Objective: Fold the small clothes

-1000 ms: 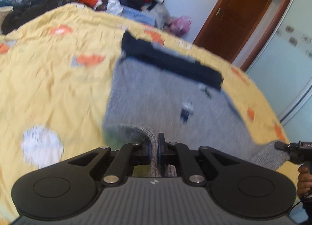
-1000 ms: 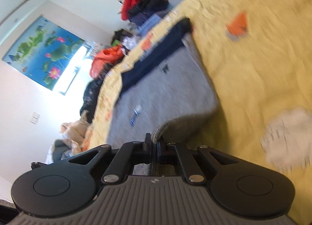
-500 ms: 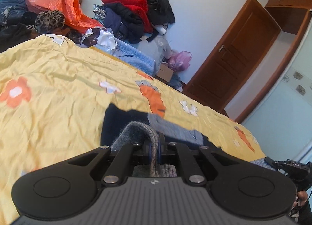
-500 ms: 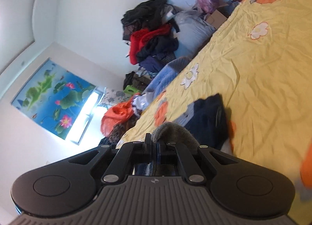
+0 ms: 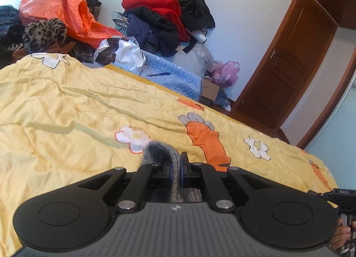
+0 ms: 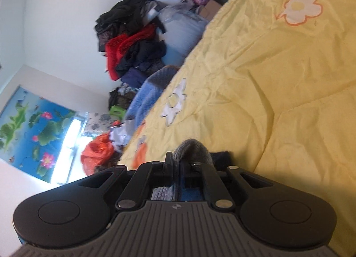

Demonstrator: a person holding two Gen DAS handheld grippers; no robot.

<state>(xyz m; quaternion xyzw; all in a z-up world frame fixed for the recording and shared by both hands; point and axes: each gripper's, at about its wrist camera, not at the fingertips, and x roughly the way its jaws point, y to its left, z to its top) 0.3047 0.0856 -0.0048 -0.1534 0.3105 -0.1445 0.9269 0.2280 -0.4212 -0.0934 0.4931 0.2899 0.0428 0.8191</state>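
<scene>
A grey knit garment point(image 5: 160, 150) lies on the yellow flowered bedcover point(image 5: 66, 112); only its pinched fold shows above the fingers. My left gripper point(image 5: 175, 163) is shut on that fold. In the right wrist view the grey fold point(image 6: 193, 148) stands between the fingers of my right gripper point(image 6: 179, 161). Those jaws are opening, with a gap beside the cloth. A dark navy edge point(image 6: 220, 156) peeks out just past it. The right gripper's body point(image 5: 340, 194) and a hand point(image 5: 342, 237) show at the left view's right edge.
Beyond the bed's far edge are piled clothes point(image 5: 164, 16), an orange plastic bag point(image 5: 64, 14), a blue quilted blanket point(image 5: 173, 74) and a pink bag point(image 5: 224, 72). A wooden door point(image 5: 289, 61) stands at the right. A lotus picture point(image 6: 29, 130) hangs on the wall.
Both grippers have carried the grey fold forward over the spread garment to its navy end, which now hides under them. The right jaws have parted a little.
</scene>
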